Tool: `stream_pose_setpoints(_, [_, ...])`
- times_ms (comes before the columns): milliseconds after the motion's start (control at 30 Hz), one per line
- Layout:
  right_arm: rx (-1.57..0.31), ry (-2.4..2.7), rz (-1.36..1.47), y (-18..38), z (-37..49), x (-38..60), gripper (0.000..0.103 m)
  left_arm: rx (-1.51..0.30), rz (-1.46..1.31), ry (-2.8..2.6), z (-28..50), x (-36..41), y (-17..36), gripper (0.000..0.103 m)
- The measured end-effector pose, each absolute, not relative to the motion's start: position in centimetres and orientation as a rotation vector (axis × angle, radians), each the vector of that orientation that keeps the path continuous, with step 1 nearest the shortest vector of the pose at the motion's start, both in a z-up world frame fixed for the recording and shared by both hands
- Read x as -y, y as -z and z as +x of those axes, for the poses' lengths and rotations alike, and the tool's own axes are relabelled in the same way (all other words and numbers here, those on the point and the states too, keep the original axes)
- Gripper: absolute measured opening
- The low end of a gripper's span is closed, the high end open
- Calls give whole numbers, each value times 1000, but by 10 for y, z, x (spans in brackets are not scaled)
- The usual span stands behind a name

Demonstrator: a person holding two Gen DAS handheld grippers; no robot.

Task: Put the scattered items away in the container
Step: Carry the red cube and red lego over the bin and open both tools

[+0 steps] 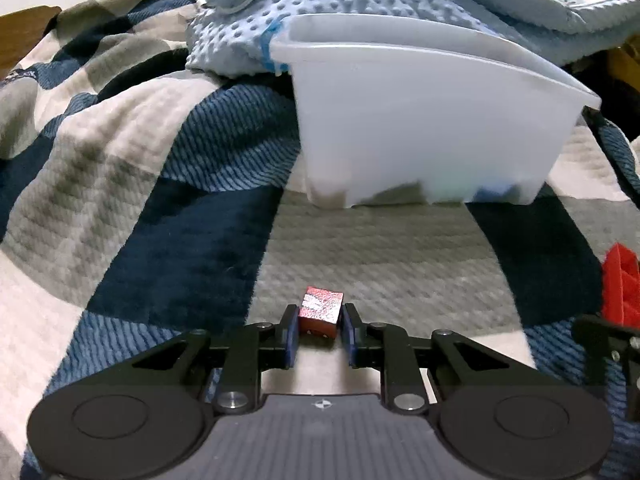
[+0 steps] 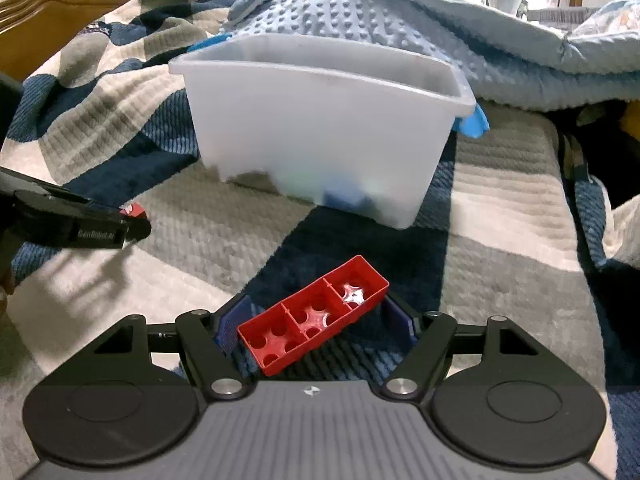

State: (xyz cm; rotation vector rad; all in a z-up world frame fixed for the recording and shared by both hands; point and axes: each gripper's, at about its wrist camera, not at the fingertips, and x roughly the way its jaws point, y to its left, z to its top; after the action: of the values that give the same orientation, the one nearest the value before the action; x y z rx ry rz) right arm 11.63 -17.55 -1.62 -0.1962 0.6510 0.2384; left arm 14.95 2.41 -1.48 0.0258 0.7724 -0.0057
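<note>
Left wrist view: left gripper (image 1: 320,326) fingers pinch a small red cube (image 1: 321,312), low over the bed quilt (image 1: 168,208).
Right wrist view: right gripper (image 2: 316,326) fingers spread around a red brick (image 2: 312,326) lying underside-up on the quilt; contact cannot be told.
Container: translucent white tub (image 2: 320,128) ahead of both, on the bed.
Done: blurry blue and greenish shapes show through the tub wall, likely items inside.
Left: cube and brick still outside.

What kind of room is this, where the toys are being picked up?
Most likely a bedroom, with the work done on a bed. The white bin sits on a checked blanket, a dotted blue blanket is heaped behind it, and a wooden board, perhaps a headboard, stands at the far left.
</note>
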Motion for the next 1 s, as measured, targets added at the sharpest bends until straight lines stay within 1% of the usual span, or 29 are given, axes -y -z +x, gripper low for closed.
stream_pose_setpoints(400, [-526,-224,-182,-46,129,182,74,-673,91,68,144,5,-61,25])
stream_pose_setpoints(600, [-535,-213,-145,-80,152,187,74,-644,104,78,156,17,-94,25])
stream_pose_setpoints(833, [-489,-206,-107,-122,182,184,74,-573,76,82,179,17,-137,25])
stream_pose_setpoints(1000, [-531,-187,-67,-124,211,184,74,-548,53,80,209,17,-149,25])
